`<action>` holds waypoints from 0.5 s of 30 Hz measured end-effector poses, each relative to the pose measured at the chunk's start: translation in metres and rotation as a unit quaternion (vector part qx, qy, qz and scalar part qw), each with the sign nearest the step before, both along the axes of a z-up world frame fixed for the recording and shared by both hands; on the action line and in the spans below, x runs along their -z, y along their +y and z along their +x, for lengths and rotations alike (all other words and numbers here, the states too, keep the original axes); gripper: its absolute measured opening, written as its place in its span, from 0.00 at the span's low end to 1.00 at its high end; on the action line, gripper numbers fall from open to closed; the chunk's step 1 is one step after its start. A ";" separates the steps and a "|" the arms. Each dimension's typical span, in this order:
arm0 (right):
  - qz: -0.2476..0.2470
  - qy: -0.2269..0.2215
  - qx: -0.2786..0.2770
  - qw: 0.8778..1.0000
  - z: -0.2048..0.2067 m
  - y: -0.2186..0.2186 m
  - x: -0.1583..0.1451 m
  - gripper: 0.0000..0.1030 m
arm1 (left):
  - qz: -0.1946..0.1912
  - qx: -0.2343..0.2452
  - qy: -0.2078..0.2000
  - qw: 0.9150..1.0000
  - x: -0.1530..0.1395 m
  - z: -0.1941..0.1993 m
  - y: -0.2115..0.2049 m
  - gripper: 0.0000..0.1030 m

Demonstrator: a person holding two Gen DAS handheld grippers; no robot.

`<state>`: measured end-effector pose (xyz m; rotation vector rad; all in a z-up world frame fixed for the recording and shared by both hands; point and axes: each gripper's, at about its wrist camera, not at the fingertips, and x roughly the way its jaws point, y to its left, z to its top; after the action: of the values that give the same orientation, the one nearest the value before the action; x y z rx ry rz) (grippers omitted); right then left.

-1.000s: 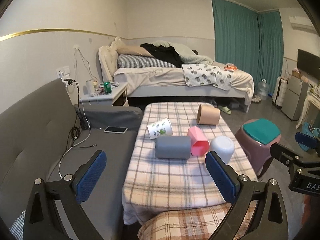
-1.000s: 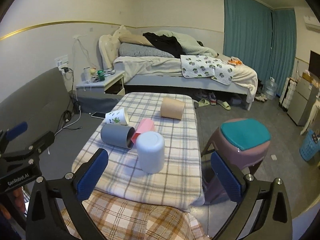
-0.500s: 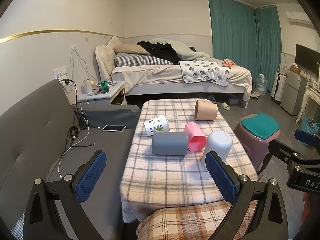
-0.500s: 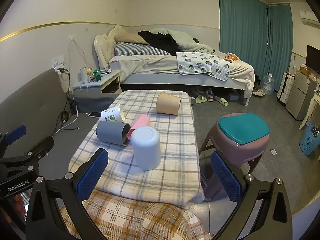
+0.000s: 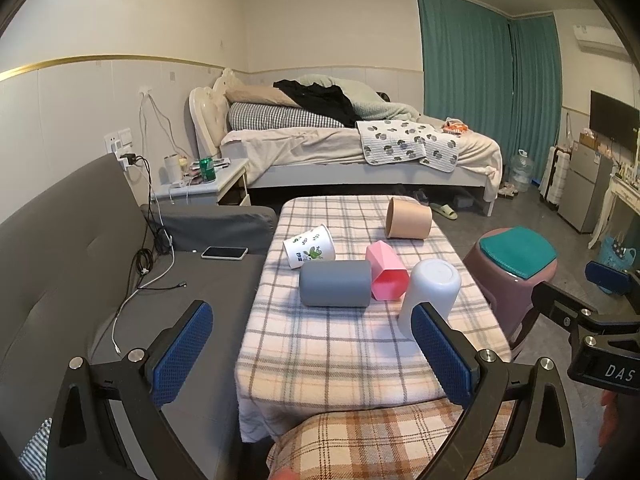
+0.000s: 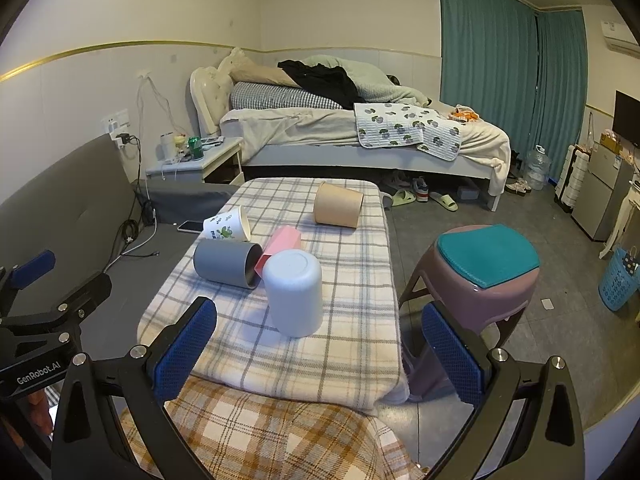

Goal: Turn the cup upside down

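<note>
Bedroom worktop (image 6: pixel 352 344): 1 white cup (image 6: pixel 294 292) stands inverted; 4 cups beyond it lie sideways, untouched. Left claw (image 5: pixel 312 354) and right claw (image 6: pixel 316 350) gape wide, empty.

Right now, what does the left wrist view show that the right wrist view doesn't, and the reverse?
Left only: the grey cup's closed base end, the pink cup's open mouth, and the wall TV. Right only: the grey cup's open mouth, the blue laundry basket in full, shoes under the bed. Both: the white cup standing upside down, the floral cup and tan cup on their sides, the stool, and both the left gripper and right gripper open and empty.
</note>
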<state>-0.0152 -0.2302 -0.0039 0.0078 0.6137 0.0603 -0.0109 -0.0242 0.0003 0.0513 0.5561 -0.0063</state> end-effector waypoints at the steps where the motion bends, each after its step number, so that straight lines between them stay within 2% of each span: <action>1: 0.000 0.000 0.000 1.000 0.000 0.000 0.000 1.00 | 0.000 0.000 0.000 1.000 0.000 0.000 0.000 1.00; 15: -0.001 0.000 -0.002 1.000 0.000 0.001 0.000 1.00 | 0.000 0.000 0.001 1.000 0.002 -0.001 0.001 1.00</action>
<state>-0.0153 -0.2288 -0.0039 0.0040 0.6142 0.0628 -0.0115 -0.0231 -0.0014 0.0520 0.5583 -0.0067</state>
